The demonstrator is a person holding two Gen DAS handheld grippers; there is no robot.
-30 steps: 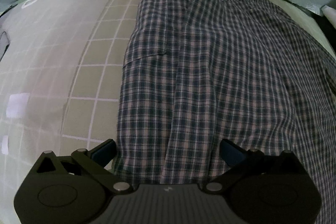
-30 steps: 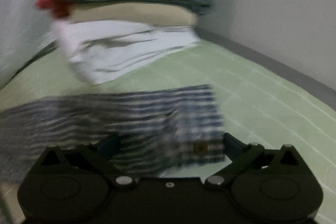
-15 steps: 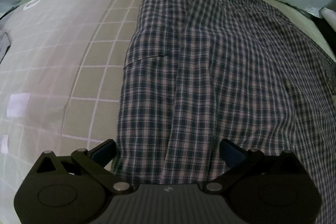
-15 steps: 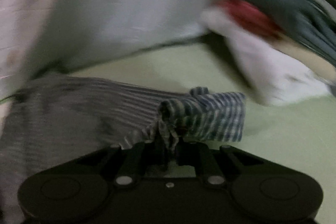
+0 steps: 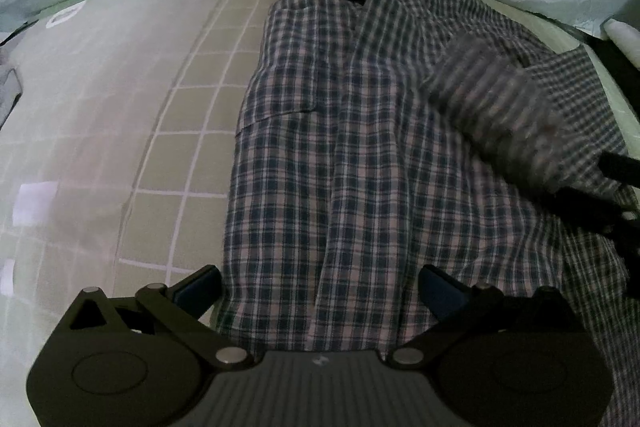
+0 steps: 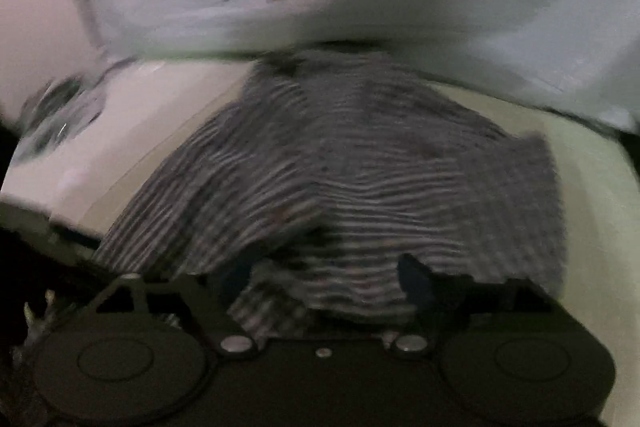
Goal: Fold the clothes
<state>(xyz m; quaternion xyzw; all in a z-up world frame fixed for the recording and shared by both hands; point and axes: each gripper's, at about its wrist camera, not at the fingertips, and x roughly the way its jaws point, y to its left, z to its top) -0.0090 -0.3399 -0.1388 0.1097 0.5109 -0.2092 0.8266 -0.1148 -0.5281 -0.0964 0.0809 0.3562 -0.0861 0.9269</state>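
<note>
Left claw (image 5: 320,287) wide over flat, blue-checked plaid shirt (image 5: 340,147)

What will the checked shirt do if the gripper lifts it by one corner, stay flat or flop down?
Probably flop. The checked shirt is thin cloth that lies in soft wrinkles on the gridded mat, so it should sag and hang. Its sleeve already bends limply across the body. It looks light, and seems likelier to bunch than slide if pushed.
</note>
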